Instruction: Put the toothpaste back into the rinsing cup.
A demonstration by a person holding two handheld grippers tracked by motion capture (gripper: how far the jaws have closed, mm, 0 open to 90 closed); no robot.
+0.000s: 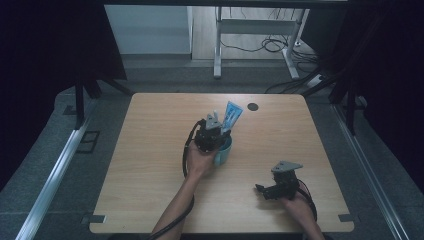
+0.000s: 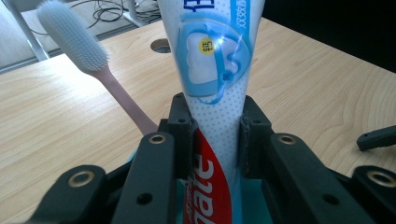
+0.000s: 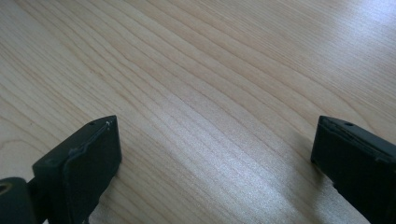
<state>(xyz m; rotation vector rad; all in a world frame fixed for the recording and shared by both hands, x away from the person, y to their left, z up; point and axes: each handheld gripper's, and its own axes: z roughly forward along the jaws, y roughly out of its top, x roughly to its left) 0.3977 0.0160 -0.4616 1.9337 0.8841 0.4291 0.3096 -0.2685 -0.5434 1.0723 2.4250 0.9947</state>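
A blue-and-white toothpaste tube (image 1: 231, 116) (image 2: 215, 79) stands upright in a teal cup (image 1: 223, 152) near the table's middle. My left gripper (image 1: 210, 136) (image 2: 215, 133) is shut on the tube, both pads pressing its sides just above the cup's rim. A toothbrush (image 2: 93, 65) with a pink handle and pale bristles leans in the same cup, left of the tube in the left gripper view. My right gripper (image 1: 265, 190) (image 3: 215, 149) rests low over the bare wood near the front right, jaws wide open with nothing between them.
The wooden table (image 1: 150, 165) has a round cable hole (image 1: 252, 106) (image 2: 161, 45) at its far edge. A desk frame and cables (image 1: 270, 45) stand on the floor behind. One tip of the right gripper (image 2: 376, 137) shows in the left gripper view.
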